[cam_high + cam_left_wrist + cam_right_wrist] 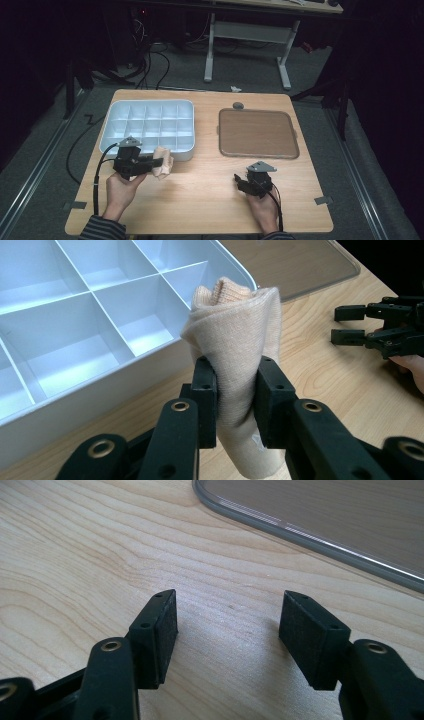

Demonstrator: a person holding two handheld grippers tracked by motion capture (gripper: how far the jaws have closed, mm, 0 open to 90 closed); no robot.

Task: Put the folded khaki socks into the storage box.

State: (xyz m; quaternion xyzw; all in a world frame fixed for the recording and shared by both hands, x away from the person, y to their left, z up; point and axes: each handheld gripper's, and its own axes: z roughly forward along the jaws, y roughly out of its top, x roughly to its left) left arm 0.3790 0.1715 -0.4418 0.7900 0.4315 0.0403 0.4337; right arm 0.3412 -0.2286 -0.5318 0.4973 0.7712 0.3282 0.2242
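A rolled peach-coloured knit cloth (235,340) sits pinched between the pads of my left gripper (236,400), which is shut on it. In the high view the cloth (162,161) and left gripper (159,163) hang just in front of the near edge of the white compartment tray (112,107). The tray's cells (75,345) that I can see hold nothing. My right gripper (227,630) stands open over bare wood, nothing between its pads; in the high view it (241,181) rests near the table's front right. It shows far off in the left gripper view too (350,325).
A clear flat lid (257,132) lies on the right half of the wooden table (200,200); its rim (300,535) runs just beyond my right gripper. A small grey round object (238,105) lies behind the lid. Tape marks (323,200) sit near the front corners.
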